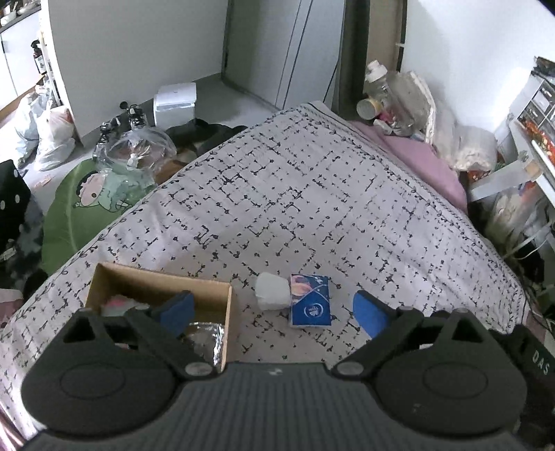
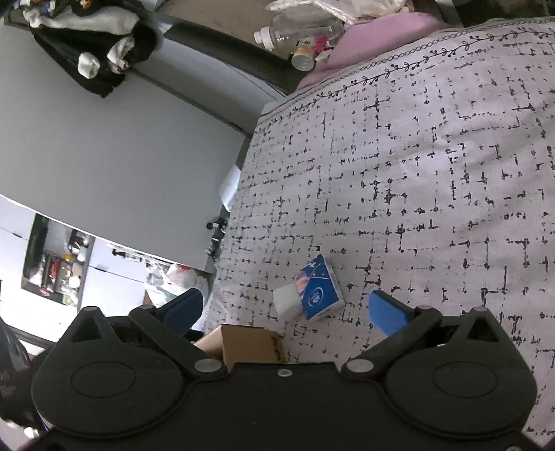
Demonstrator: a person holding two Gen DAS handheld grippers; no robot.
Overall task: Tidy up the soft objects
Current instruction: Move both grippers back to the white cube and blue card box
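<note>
Overhead, both grippers hang above a bed [image 1: 312, 180] covered in a pale spread with a black broken-grid print.

Left gripper [image 1: 274, 312]: jaws spread wide, nothing between the blue pads. Its left pad sits over the open cardboard box [image 1: 222, 312]; its right pad is over bare spread. Box holds something crinkled and silvery [image 1: 204, 334] plus a pinkish item [image 1: 116, 301], too hidden to identify.

Just right of the box, on the spread: a white soft block [image 1: 272, 291], touching a blue tissue pack [image 1: 309, 300] on its right side. Both lie flat, apart from the box.

Right gripper [image 2: 288, 308]: jaws also wide apart, empty. White block [image 2: 286, 301] and blue pack [image 2: 321, 291] appear between and just beyond its pads, not touched. Box corner [image 2: 249, 341] shows directly below.

Pink pillow [image 1: 426, 159] at the far bed edge; clear plastic bottle [image 2: 298, 33] beside it. Green cartoon cushion [image 1: 86, 204] on the floor, left of the bed.
</note>
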